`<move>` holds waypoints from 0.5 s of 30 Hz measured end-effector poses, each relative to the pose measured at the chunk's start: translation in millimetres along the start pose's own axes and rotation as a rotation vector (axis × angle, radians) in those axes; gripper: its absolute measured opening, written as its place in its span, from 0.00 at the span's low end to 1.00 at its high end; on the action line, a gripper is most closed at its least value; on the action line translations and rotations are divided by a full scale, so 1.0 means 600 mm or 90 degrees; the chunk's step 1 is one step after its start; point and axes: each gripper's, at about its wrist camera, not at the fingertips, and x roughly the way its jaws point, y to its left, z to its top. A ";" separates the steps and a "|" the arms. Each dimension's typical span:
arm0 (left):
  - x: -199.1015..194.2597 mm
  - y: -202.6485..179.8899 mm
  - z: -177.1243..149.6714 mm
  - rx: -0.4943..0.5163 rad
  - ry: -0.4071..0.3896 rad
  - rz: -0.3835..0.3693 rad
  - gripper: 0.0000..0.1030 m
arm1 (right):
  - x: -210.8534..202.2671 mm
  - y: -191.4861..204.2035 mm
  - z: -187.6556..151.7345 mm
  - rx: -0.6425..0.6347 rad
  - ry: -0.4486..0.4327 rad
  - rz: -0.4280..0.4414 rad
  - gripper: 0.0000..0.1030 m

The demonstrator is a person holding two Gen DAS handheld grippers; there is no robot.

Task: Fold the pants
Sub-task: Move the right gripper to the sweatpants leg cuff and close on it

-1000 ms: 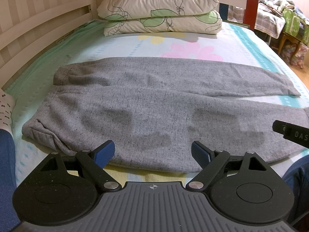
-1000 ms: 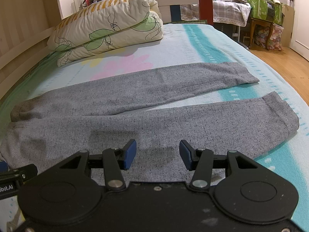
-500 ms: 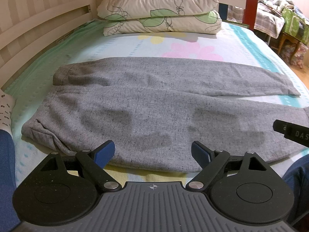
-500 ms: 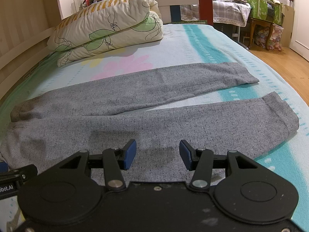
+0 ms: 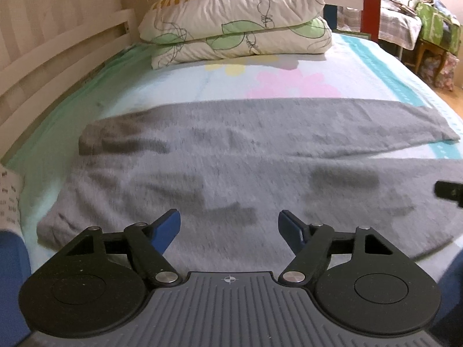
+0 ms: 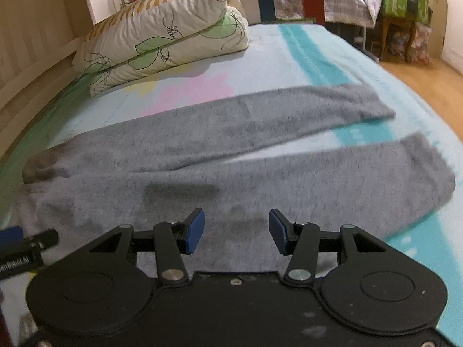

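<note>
Grey pants (image 5: pixel 231 156) lie flat on the bed, waist to the left, both legs stretching right (image 6: pixel 260 156). My left gripper (image 5: pixel 228 225) hovers over the near edge of the pants by the seat; its jaws are closing, and nothing is between the blue pads. My right gripper (image 6: pixel 235 228) hangs above the near leg, open and empty. A tip of the right tool (image 5: pixel 448 192) shows at the right edge of the left wrist view. The left tool (image 6: pixel 26 245) shows at the left edge of the right wrist view.
Two stacked floral pillows (image 5: pixel 237 23) lie at the head of the bed. A wooden rail (image 5: pixel 58 52) runs along the far left side. The bed sheet (image 6: pixel 289 66) is pale with teal stripes. Cluttered furniture (image 6: pixel 405 14) and wood floor (image 6: pixel 428 86) lie beyond the right bed edge.
The left gripper has moved forward over the pants' near edge, and its jaws stand a little narrower. The right gripper has stayed put.
</note>
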 end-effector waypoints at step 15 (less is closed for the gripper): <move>0.157 0.013 0.139 0.053 0.009 -0.027 0.70 | 0.219 -0.088 0.217 -0.002 0.008 -0.038 0.50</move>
